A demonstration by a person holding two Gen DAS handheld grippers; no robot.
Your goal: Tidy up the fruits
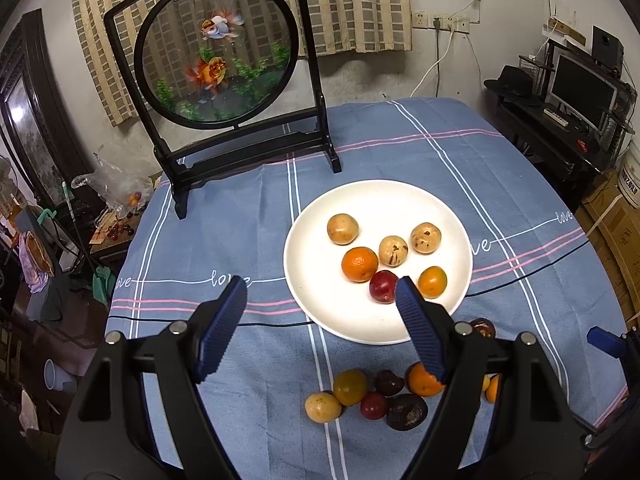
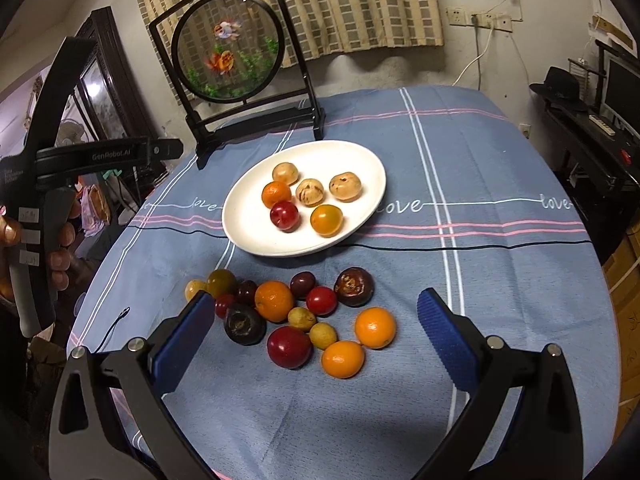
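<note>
Six round fruits on round white plate [image 2: 248, 236] | thirteen loose on blue-cloth surface [image 2: 500, 280] | left claw [image 1: 320, 328], right claw [image 2: 320, 340] spread, empty

The blue checked cloth [image 2: 480, 160] over the counter carries the white cursive word "love", repeated along a thin white line: beyond the right gripper [image 2: 316, 328] it reads just left and right of the white plate [image 2: 360, 160] and again far right. "GenRobot.AI" stands in pale letters on the left gripper's black body [image 2: 112, 154], off to the left. Small print beside it is too blurred to read.
</note>
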